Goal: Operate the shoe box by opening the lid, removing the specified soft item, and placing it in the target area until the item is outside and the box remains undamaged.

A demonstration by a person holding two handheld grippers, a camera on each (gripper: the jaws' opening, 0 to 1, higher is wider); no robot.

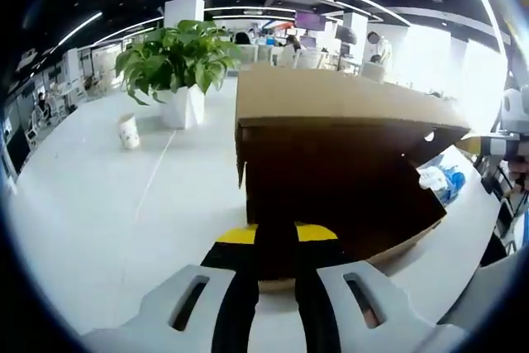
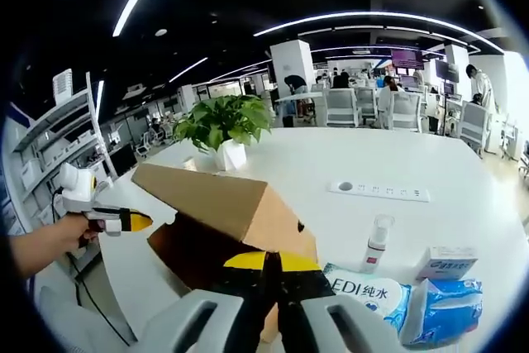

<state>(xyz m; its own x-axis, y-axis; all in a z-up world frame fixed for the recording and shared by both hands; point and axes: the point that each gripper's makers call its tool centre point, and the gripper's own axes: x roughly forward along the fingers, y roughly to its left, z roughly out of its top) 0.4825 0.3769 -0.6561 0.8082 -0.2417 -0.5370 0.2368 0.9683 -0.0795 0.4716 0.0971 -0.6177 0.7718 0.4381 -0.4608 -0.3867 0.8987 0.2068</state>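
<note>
The brown cardboard shoe box (image 1: 347,196) lies on a white table, its lid (image 1: 331,93) raised at a slant over a dark inside whose contents are hidden. In the left gripper view my left gripper (image 1: 277,241) is shut, its yellow-tipped jaws right at the box's low near wall; whether it holds anything I cannot tell. The right gripper (image 1: 498,145) shows at the lid's far right corner. From the right gripper view, my right gripper (image 2: 274,266) is shut on the edge of the lid (image 2: 207,196). A hand holds the left gripper (image 2: 124,221) by the box's left corner.
A potted plant (image 1: 178,64) and a paper cup (image 1: 128,131) stand behind the box on the left. Beside the box on the right lie a wipes pack (image 2: 372,295), a blue pack (image 2: 450,303), a small carton (image 2: 446,262) and a spray bottle (image 2: 378,241). Chairs and desks stand beyond.
</note>
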